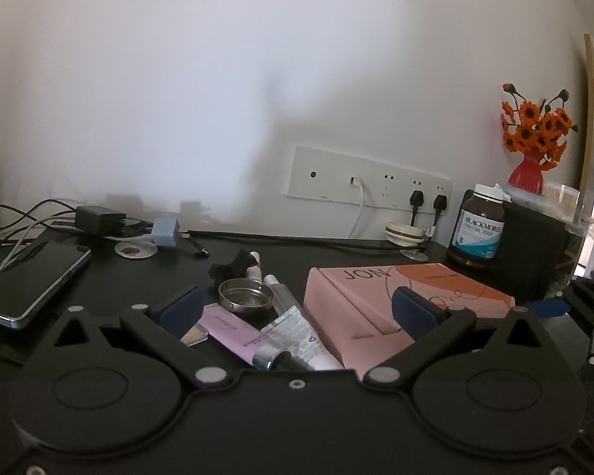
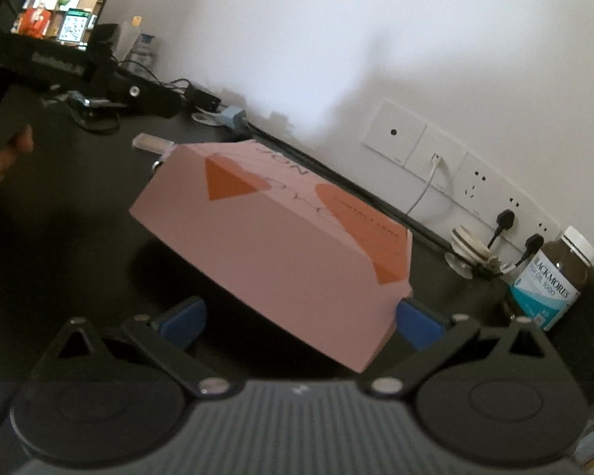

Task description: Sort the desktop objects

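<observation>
Two grippers are working a cluttered desk (image 1: pixel 146 273).
Left gripper (image 1: pixel 295 308) and right gripper (image 2: pixel 299 318) are both gaping wide, bracketing the pink box (image 2: pixel 273 245), seemingly for lifting.

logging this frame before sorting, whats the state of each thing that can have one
left gripper: open, empty, over the tubes
right gripper: open, pink box between its fingers, contact unclear
pink box: closed, flat on the desk
brown pill bottle: upright, white cap on
phone: screen dark, lying flat
white cable: plugged into the wall panel
two black plugs: plugged in
monitor: on
</observation>
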Tool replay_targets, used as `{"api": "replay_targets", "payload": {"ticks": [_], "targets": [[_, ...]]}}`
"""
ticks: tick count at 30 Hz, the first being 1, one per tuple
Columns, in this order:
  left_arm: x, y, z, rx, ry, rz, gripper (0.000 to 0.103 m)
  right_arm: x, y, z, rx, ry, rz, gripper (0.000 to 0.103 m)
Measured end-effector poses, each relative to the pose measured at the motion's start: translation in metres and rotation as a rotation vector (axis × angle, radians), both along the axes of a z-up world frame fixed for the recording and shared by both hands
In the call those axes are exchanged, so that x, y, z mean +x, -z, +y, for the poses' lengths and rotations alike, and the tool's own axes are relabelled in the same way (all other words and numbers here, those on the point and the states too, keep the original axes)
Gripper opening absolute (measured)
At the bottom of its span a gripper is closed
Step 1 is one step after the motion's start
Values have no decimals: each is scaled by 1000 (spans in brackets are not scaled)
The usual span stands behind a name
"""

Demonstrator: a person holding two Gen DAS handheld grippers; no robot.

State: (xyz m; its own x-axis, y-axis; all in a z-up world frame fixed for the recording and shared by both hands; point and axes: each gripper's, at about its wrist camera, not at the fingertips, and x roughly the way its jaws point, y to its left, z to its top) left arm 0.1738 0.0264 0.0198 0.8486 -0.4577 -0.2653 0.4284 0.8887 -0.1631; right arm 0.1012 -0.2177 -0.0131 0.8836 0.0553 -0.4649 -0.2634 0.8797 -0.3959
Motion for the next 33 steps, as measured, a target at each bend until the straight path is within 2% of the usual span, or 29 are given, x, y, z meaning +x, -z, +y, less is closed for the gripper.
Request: {"api": "replay_targets", "payload": {"ticks": [8, 13, 20, 24, 28, 33], "targets": [[-2, 0, -1, 6, 3, -7, 103, 8, -5, 2, -3, 40, -54, 102], [-2, 0, -1, 8, 2, -8, 103, 7, -1, 4, -40, 40, -63, 102], [-4, -1, -2, 6, 0, 3, 103, 7, -2, 0, 9, 49, -58, 102], [-3, -1, -2, -8, 4, 37, 103, 4, -3, -4, 36, 59, -53, 102], [-34, -2, -13, 46, -44, 45, 103, -6, -9, -15, 108, 89, -47, 102], [-78, -3, -29, 125, -112, 51, 103, -34, -15, -38, 265, 119, -17, 102]]}}
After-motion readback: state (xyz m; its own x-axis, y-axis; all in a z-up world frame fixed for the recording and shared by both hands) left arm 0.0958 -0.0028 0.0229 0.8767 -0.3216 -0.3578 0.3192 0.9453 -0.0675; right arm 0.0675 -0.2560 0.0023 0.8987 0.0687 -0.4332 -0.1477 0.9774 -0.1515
